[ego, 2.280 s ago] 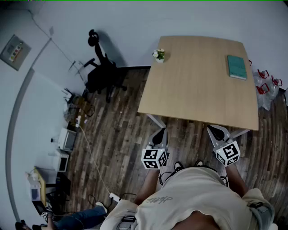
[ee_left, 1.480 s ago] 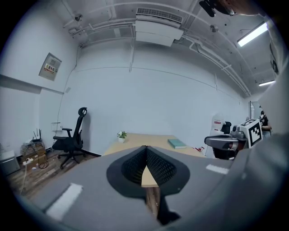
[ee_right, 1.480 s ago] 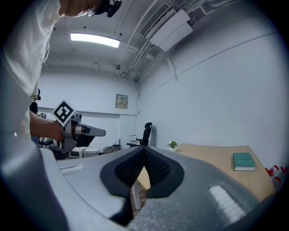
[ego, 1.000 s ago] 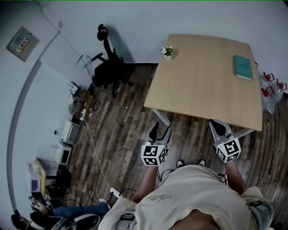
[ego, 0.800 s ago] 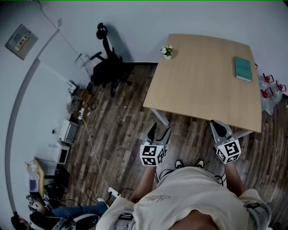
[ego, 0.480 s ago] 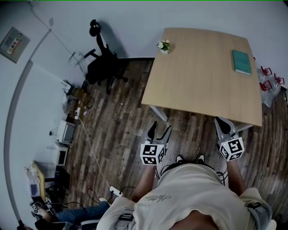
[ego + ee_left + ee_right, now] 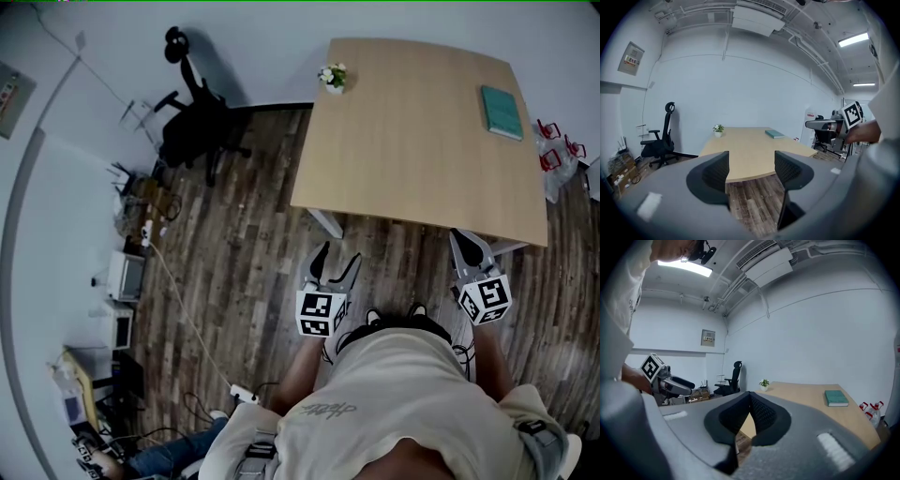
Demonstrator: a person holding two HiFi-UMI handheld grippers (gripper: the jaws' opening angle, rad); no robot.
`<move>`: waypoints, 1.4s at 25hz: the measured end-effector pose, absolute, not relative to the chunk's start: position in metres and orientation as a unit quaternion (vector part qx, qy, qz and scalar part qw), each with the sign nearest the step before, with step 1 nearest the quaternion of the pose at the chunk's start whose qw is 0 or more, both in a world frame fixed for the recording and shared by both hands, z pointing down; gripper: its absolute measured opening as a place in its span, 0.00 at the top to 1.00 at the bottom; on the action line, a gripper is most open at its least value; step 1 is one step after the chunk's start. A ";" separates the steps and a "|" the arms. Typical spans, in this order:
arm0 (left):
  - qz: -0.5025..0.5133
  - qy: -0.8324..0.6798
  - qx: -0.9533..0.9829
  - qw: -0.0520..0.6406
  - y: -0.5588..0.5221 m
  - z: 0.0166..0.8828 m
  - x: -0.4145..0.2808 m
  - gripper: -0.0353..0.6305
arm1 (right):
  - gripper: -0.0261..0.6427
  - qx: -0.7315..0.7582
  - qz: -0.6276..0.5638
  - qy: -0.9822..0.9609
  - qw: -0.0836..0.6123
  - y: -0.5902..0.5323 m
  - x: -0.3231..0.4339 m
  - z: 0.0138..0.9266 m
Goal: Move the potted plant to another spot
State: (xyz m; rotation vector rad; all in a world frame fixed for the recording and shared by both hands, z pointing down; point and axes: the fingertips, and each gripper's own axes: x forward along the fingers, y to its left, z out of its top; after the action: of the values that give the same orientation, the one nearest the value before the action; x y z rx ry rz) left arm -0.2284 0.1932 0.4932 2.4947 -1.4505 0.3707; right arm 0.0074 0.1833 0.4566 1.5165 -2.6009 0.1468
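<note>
The potted plant stood at the far left corner of the tabletop, well apart from a teal book that lay near the far right corner. The left gripper was held off the table's near left corner, above the wooden floor, its jaws spread wide with nothing between them. The right gripper hung at the tabletop's near edge toward the right corner, its jaws pressed together at the tips and empty, while a black office chair stood by the wall beyond the left edge.
</note>
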 end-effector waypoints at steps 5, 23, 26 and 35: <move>0.136 -0.477 0.859 0.130 0.190 0.508 -0.231 0.46 | 0.96 0.484 0.039 -0.870 0.080 0.189 -0.026 0.459; 0.162 -0.500 0.838 0.149 0.112 0.512 -0.218 0.46 | 0.96 0.461 0.052 -0.883 0.074 0.103 -0.010 0.476; 0.170 -0.498 0.839 0.142 0.085 0.508 -0.202 0.47 | 0.96 0.458 0.034 -0.885 0.073 0.077 0.001 0.473; 0.158 -0.499 0.843 0.123 0.015 0.478 -0.146 0.51 | 0.96 0.456 -0.036 -0.879 0.134 0.016 0.053 0.494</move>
State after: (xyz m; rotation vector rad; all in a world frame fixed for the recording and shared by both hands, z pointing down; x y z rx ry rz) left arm -0.1457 0.0151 0.4783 2.4595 -1.4566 0.4618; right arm 0.0532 0.0157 0.4939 1.3231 -2.5479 -0.1037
